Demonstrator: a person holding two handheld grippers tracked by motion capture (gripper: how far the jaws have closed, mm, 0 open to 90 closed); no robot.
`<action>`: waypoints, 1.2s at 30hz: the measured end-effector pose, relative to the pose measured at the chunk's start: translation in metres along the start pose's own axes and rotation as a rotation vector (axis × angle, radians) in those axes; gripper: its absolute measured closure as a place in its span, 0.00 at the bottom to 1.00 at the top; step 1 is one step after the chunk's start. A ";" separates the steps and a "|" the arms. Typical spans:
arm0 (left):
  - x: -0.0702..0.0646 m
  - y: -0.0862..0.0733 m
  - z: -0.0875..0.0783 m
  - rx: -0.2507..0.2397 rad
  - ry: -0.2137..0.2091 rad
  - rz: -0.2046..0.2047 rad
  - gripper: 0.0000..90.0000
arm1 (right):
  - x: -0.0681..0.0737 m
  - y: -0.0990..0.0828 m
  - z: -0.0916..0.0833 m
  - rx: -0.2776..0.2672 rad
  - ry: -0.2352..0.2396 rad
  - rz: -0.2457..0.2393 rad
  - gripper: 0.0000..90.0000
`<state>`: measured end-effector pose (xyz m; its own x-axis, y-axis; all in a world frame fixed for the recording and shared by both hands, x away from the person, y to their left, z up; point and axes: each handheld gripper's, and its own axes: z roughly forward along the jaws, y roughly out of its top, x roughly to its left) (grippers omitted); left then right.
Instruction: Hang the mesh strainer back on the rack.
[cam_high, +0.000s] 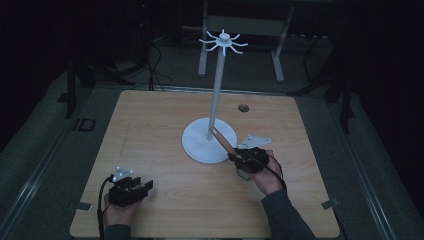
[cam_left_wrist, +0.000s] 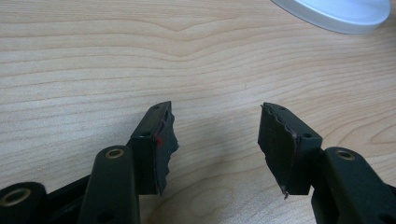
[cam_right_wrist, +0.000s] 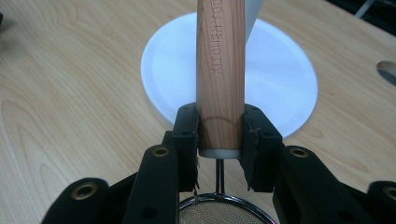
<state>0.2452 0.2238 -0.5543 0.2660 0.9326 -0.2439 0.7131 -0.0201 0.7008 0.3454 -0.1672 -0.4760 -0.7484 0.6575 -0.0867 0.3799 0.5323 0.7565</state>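
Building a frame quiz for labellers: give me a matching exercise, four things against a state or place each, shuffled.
Things:
1. left gripper
2. right gripper
3. white round-based stand with a hooked top
4. small wire-mesh strainer with a wooden handle

States or places:
A. upright near the middle of the light wooden table
B. jaws apart, nothing between them, low over the table
C. handle pointing up toward the stand's pole, mesh bowl below the jaws
D. jaws closed on a wooden handle

Pairs: 1-B, 2-D, 3-A, 4-C
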 end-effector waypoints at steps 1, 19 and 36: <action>0.000 0.000 0.000 0.000 0.000 0.000 0.50 | -0.001 0.001 -0.001 -0.005 0.001 -0.001 0.77; 0.000 0.000 0.000 -0.001 -0.002 -0.002 0.50 | -0.003 0.012 -0.011 -0.097 -0.019 0.033 0.77; 0.000 0.000 0.000 -0.004 -0.002 -0.003 0.50 | -0.005 0.019 -0.018 -0.146 -0.036 0.061 0.77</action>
<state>0.2453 0.2234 -0.5543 0.2650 0.9319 -0.2478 0.7113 -0.0154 0.7027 0.3470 -0.1702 -0.4497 -0.7055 0.7063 -0.0589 0.3388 0.4091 0.8472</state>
